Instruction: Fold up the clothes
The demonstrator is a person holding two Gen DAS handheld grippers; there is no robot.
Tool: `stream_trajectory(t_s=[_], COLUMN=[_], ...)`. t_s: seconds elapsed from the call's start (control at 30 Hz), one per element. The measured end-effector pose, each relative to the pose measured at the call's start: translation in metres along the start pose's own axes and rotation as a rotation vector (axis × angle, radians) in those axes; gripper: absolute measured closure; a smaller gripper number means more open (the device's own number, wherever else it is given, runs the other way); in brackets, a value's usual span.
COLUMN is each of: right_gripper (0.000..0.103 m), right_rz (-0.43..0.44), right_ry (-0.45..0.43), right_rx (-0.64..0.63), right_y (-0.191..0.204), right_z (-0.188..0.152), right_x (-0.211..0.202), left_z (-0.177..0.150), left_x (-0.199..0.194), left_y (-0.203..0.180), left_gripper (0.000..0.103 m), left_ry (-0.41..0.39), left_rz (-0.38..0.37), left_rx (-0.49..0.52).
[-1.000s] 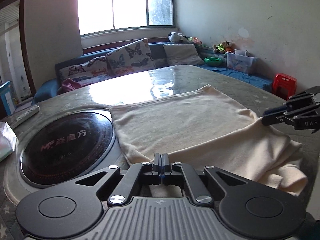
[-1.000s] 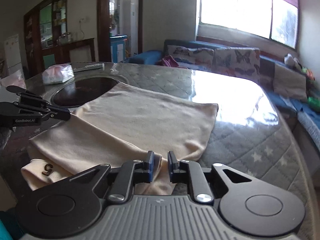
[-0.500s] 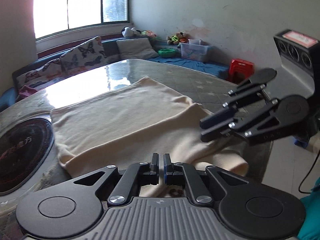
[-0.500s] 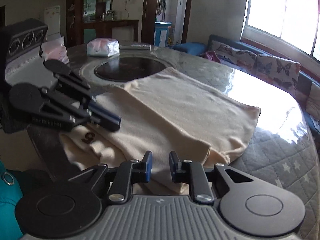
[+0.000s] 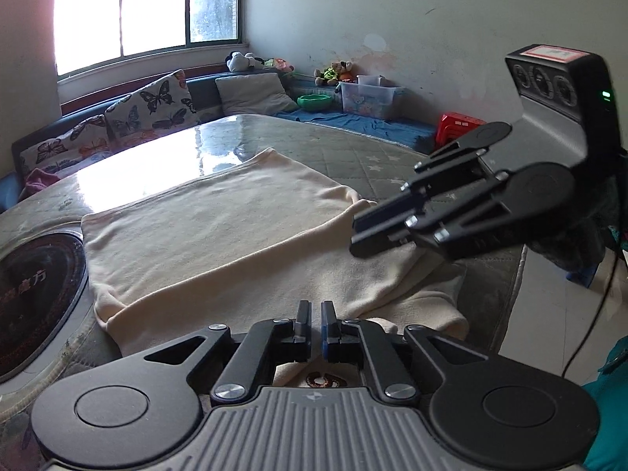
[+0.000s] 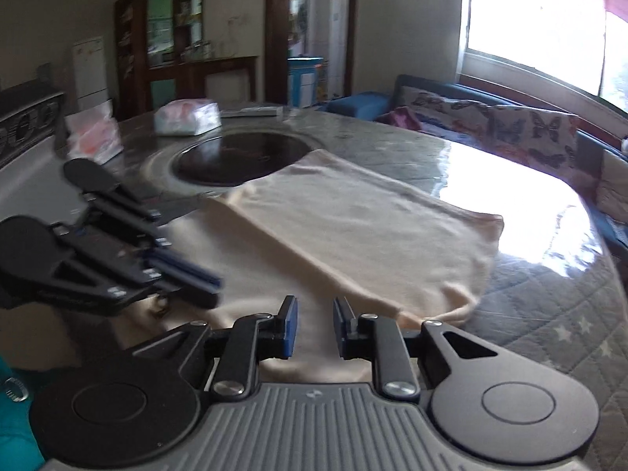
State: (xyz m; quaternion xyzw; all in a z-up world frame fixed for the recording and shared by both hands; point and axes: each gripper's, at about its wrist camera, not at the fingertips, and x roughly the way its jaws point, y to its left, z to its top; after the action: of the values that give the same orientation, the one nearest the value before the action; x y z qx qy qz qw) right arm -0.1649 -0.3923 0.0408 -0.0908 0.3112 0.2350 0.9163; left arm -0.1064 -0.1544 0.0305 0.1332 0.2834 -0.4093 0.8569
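A cream garment (image 5: pixel 219 231) lies partly folded on the quilted table, its near layers bunched at the table's front edge; it also shows in the right wrist view (image 6: pixel 353 235). My left gripper (image 5: pixel 316 324) hovers over the garment's near edge with only a narrow gap between its jaws and nothing between them. My right gripper (image 6: pixel 313 324) is open and empty above the same near edge. Each gripper shows in the other's view: the right one (image 5: pixel 361 231) at the right, the left one (image 6: pixel 204 286) at the left, blurred.
A round black cooktop (image 6: pixel 243 157) is set into the table (image 5: pixel 353 149) beside the garment. Tissue packs (image 6: pixel 186 117) lie beyond it. A sofa with butterfly cushions (image 5: pixel 149 106) stands under the window. A red stool (image 5: pixel 459 125) and a storage bin (image 5: pixel 369 96) stand by the wall.
Both grippers have swung toward each other over the garment's near edge. The left jaws parted slightly, letting go of the cloth. The right jaws have opened wider.
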Motion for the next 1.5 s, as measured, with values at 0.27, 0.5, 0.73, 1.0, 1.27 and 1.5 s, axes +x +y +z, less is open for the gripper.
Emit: stream_trajectory(t_s=[0.27, 0.5, 0.73, 1.0, 1.27, 1.5], right_gripper=[0.084, 0.082, 0.076, 0.073, 0.051, 0.046], right_rz=[-0.022, 0.005, 0.004, -0.031, 0.043, 0.093], right_ry=[0.008, 0.043, 0.061, 0.075, 0.081, 0.047], right_rx=[0.066, -0.017, -0.08, -0.113, -0.245, -0.32], right_y=[-0.023, -0.01, -0.001, -0.001, 0.015, 0.036], right_z=[-0.006, -0.01, -0.015, -0.017, -0.019, -0.023], right_x=[0.001, -0.001, -0.011, -0.027, -0.054, -0.038], left_z=[-0.011, -0.029, -0.039, -0.033, -0.01, 0.01], left_x=[-0.044, -0.059, -0.044, -0.031, -0.031, -0.018], left_y=[0.018, -0.002, -0.032, -0.032, -0.006, 0.022], left_gripper=[0.085, 0.071, 0.065, 0.089, 0.094, 0.095], left_ry=[0.028, 0.079, 0.055, 0.002, -0.065, -0.055], left_rz=[0.092, 0.088, 0.06, 0.039, 0.056, 0.027], left_rx=[0.038, 0.181, 0.338, 0.32, 0.168, 0.06])
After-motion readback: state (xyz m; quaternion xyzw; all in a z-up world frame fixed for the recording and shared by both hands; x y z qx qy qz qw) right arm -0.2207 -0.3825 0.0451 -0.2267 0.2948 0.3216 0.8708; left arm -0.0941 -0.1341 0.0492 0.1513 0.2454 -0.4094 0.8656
